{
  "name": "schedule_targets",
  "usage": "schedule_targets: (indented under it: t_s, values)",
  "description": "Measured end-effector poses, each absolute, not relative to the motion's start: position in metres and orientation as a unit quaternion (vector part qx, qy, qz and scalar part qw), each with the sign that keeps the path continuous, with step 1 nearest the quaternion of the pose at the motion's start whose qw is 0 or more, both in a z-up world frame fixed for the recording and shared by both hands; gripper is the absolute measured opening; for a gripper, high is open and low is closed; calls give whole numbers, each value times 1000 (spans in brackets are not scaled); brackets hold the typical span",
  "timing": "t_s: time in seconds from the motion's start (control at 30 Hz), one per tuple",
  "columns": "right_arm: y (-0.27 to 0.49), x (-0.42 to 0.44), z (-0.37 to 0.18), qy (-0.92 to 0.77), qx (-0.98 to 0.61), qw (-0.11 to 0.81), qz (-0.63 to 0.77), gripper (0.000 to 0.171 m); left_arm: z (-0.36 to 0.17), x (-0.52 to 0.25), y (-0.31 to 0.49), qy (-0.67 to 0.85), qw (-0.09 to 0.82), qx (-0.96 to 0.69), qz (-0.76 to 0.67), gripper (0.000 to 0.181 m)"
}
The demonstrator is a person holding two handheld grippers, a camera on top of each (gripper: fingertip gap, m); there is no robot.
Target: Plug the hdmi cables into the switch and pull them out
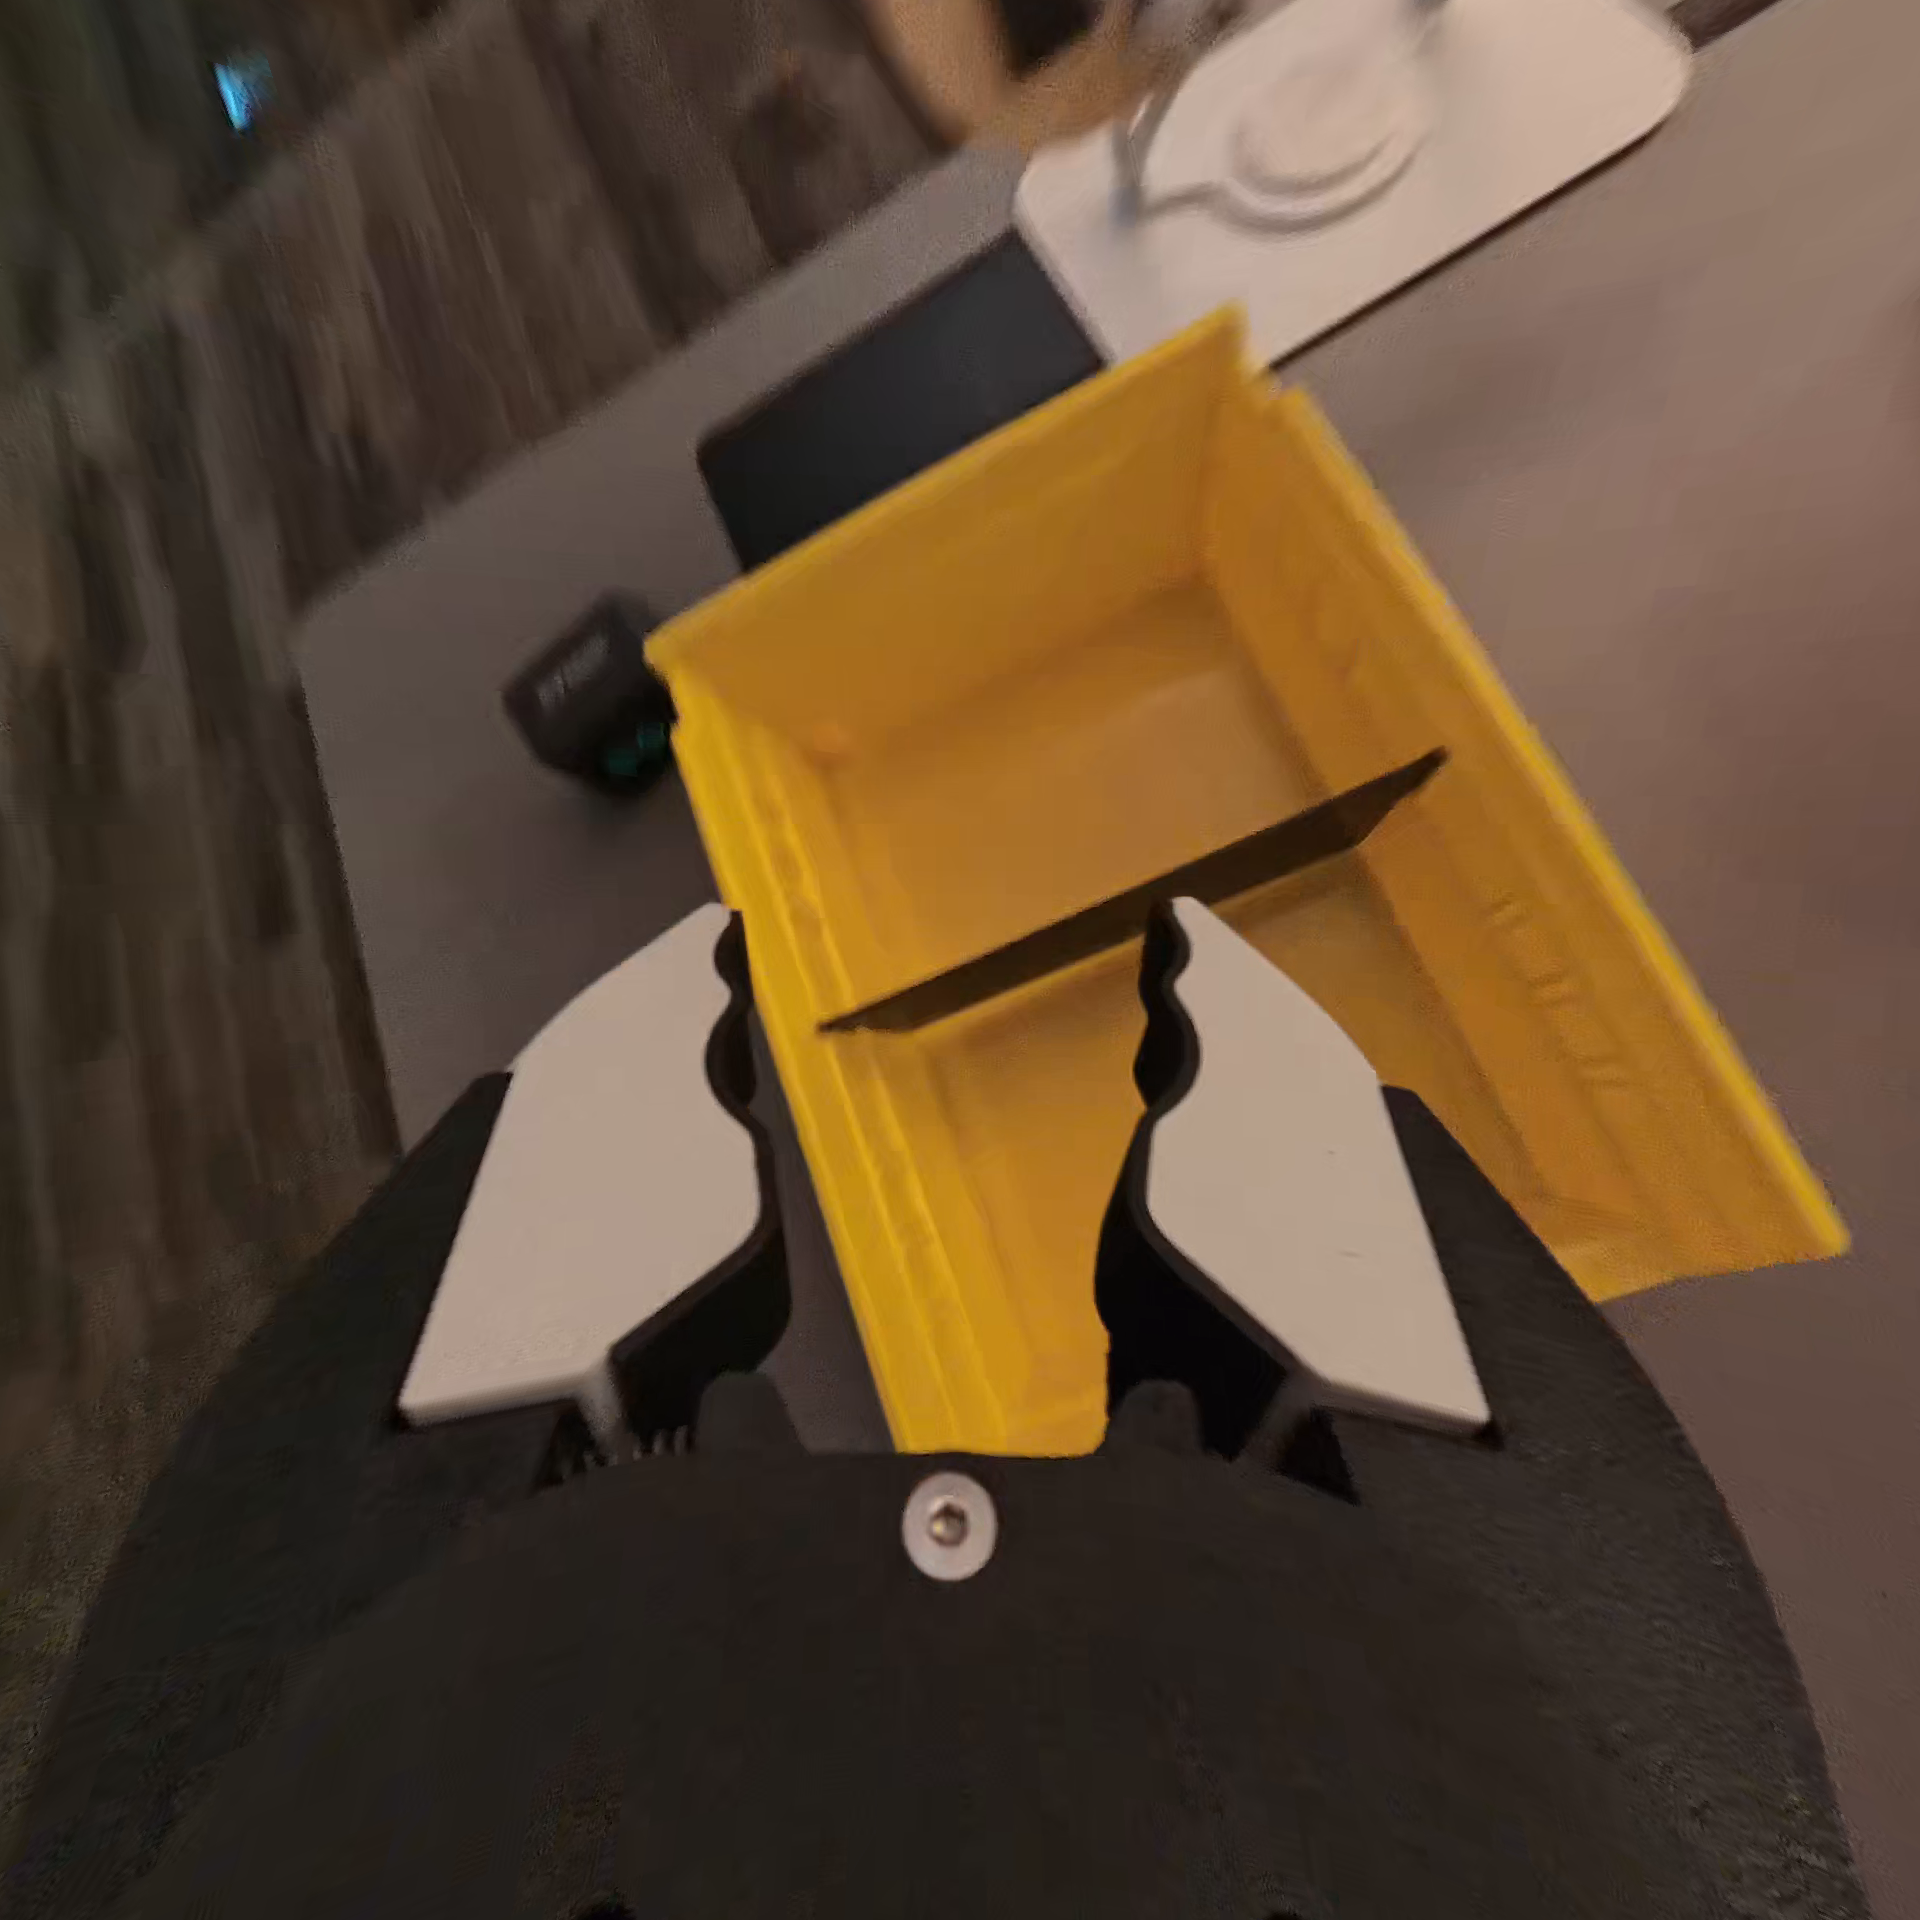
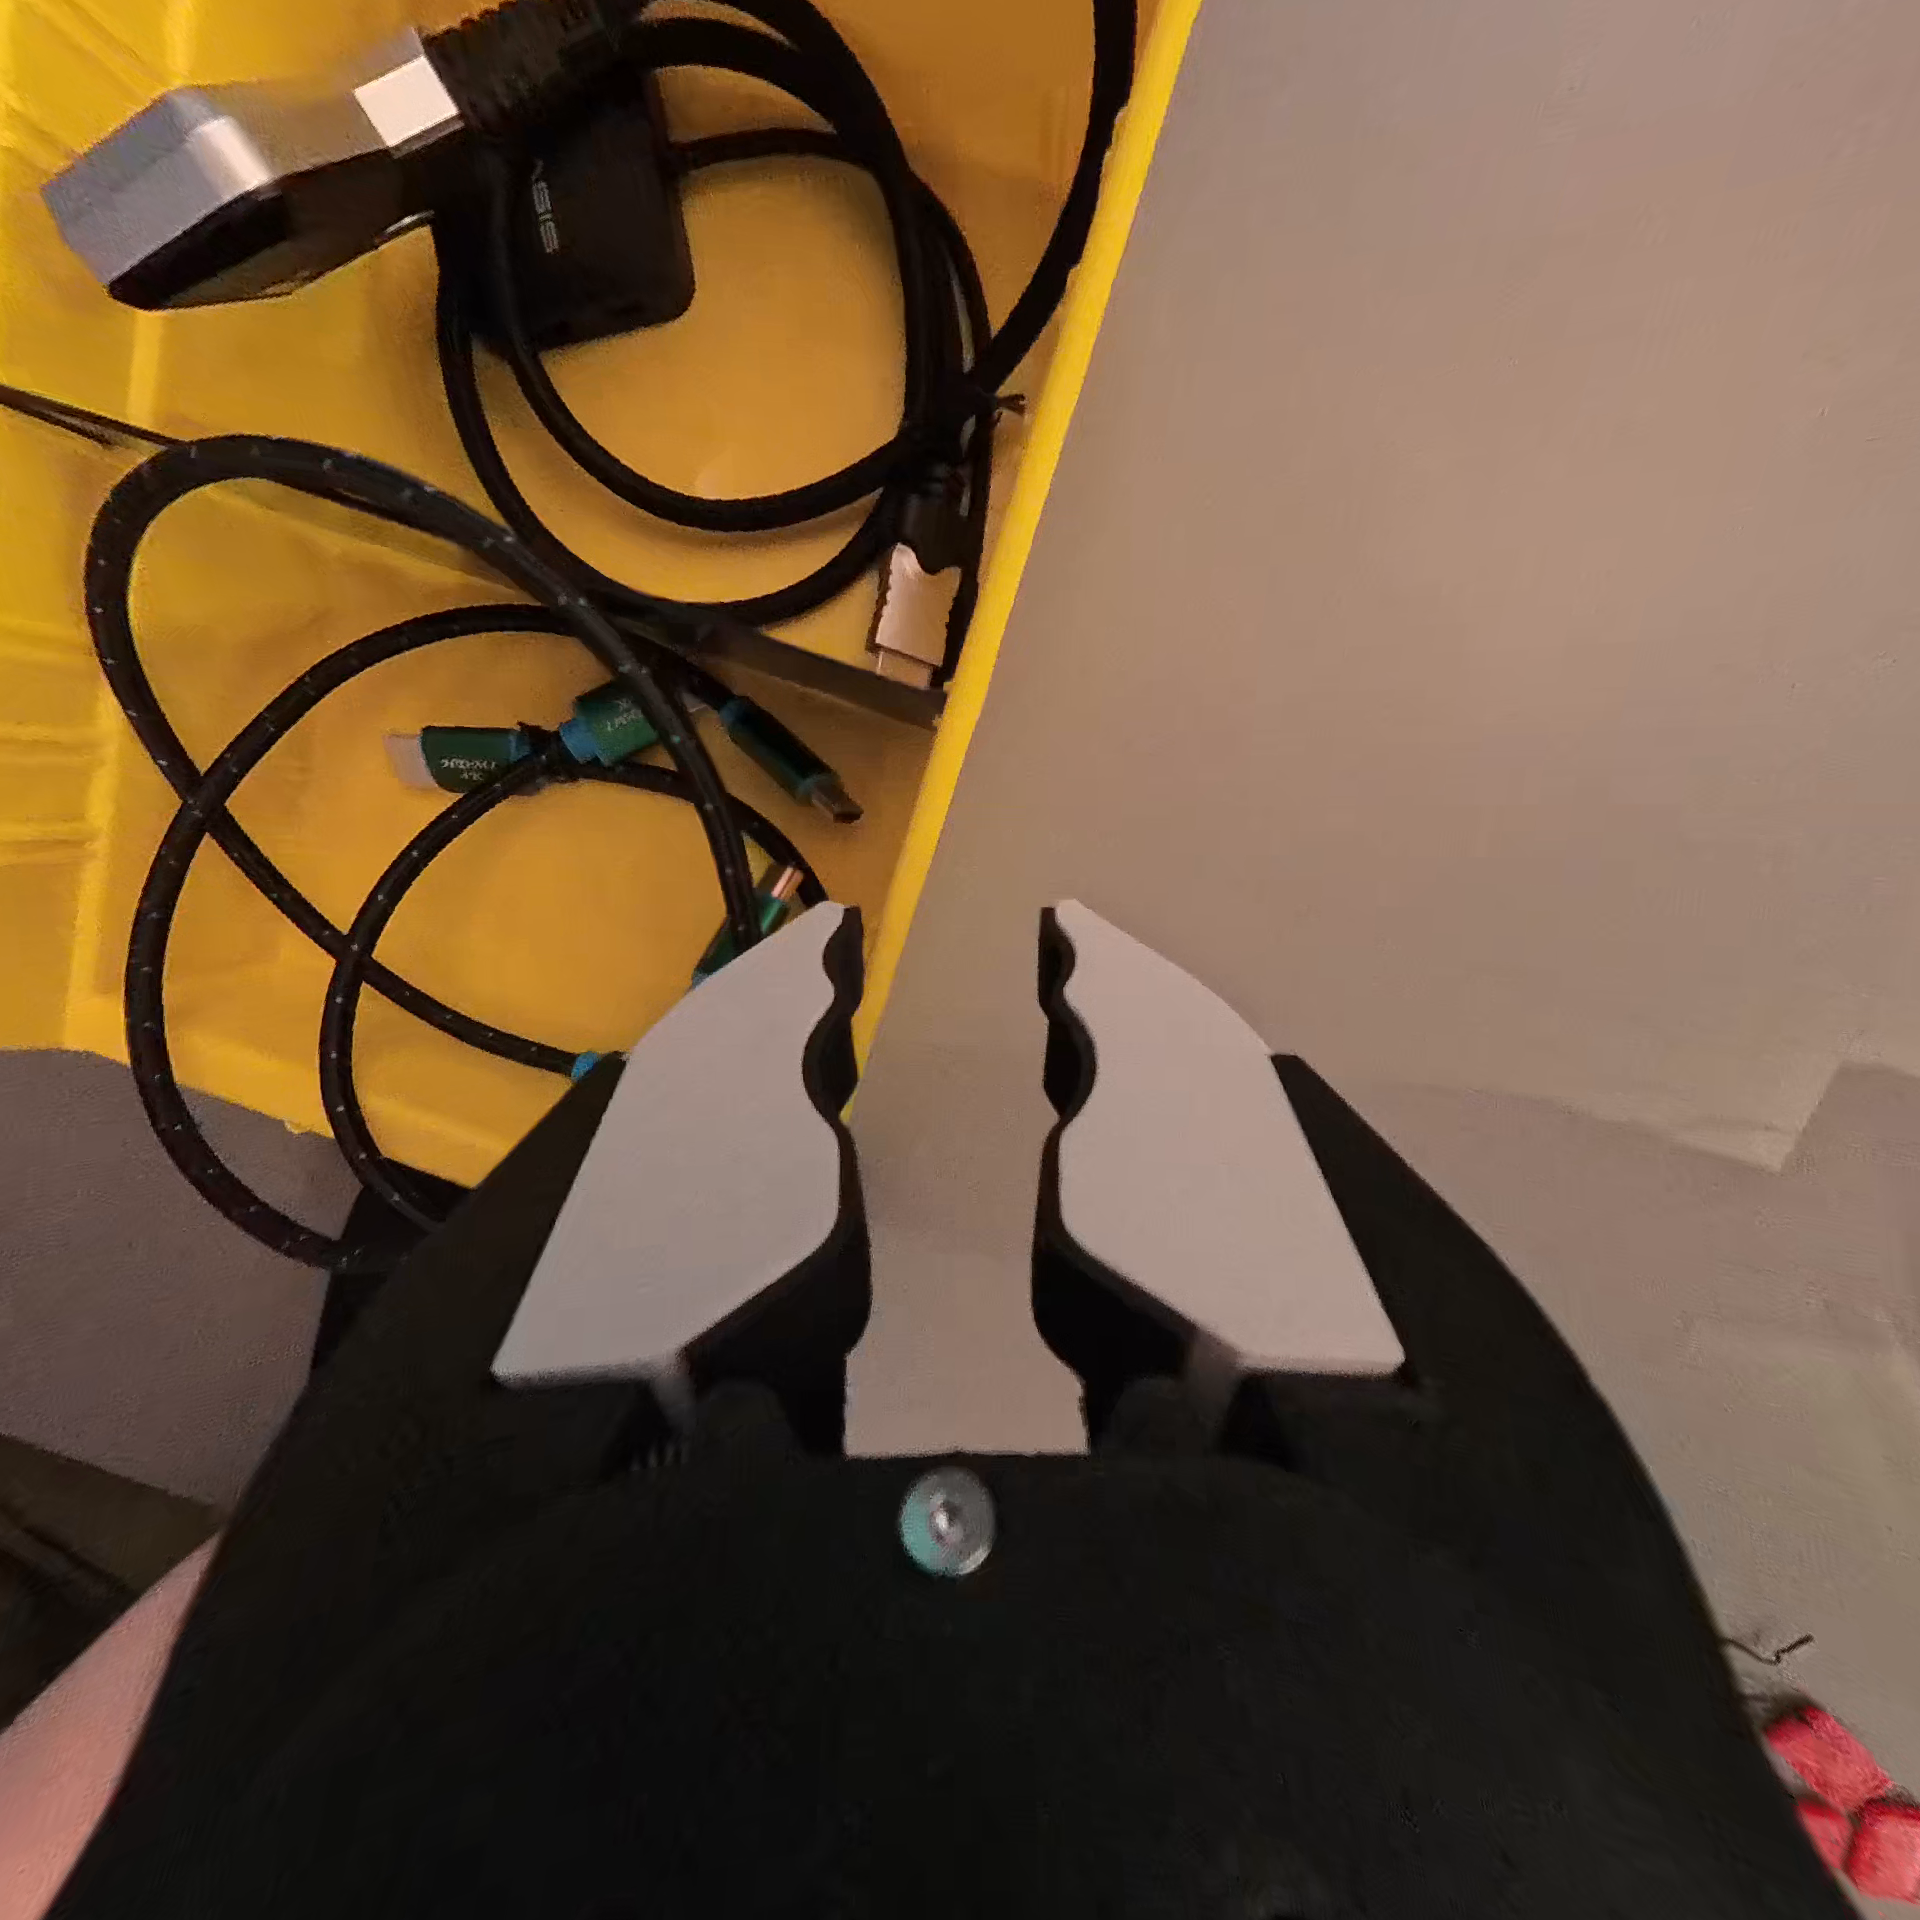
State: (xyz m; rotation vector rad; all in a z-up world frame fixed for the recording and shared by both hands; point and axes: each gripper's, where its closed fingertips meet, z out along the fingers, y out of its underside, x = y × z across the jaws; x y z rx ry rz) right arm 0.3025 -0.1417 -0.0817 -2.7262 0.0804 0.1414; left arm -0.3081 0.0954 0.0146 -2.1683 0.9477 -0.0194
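Observation:
In the right wrist view a yellow bin [image 2: 1049,436] holds coiled black braided HDMI cables [image 2: 312,665] with green plugs [image 2: 603,727], another black cable with a silver plug [image 2: 914,613], a silver-and-black switch box [image 2: 177,208] and a black adapter block [image 2: 592,229]. A silver plug [image 2: 405,104] lies against the switch. My right gripper [image 2: 951,914] is open and empty over the grey table, just right of the bin's rim. My left gripper [image 1: 945,925] is open, its jaws either side of the left wall of an empty yellow bin [image 1: 1039,727] with a black divider [image 1: 1143,894].
Beyond the empty bin on the grey table [image 1: 436,831] lie a small black device with teal parts [image 1: 587,696], a black box [image 1: 894,416] and a white tray [image 1: 1351,156]. A red object [image 2: 1849,1808] lies at the lower right; a person's arm [image 2: 62,1766] shows at the lower left. Tip to tip, the grippers are about 65 cm apart.

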Motion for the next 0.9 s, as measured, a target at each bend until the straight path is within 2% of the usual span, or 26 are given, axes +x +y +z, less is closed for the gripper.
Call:
schedule_targets:
  t_s: [0.1,0.2,0.37,0.57,0.67,0.8,0.9]
  values:
    - [-142,297,-96,37,-985,161,55,33,-21,-338,105,350,329,-875,-63,67]
    - [-142,286,-109,38,-991,116,62,10,-43,-371,120,314,296,-902,-27,71]
    - [-144,283,-114,57,-995,81,29,8,-82,-385,115,320,207,-923,-44,73]
    - [-138,260,-114,25,-993,94,62,10,-113,-379,107,325,133,-932,-89,50]
    - [-135,251,-114,12,-996,75,40,9,-120,-370,100,331,104,-933,-100,31]
    - [-127,229,-115,6,-998,51,41,9,-124,-368,97,326,81,-942,-13,30]
    - [-123,208,-116,-4,-999,27,35,12,-124,-342,83,360,65,-931,-10,36]
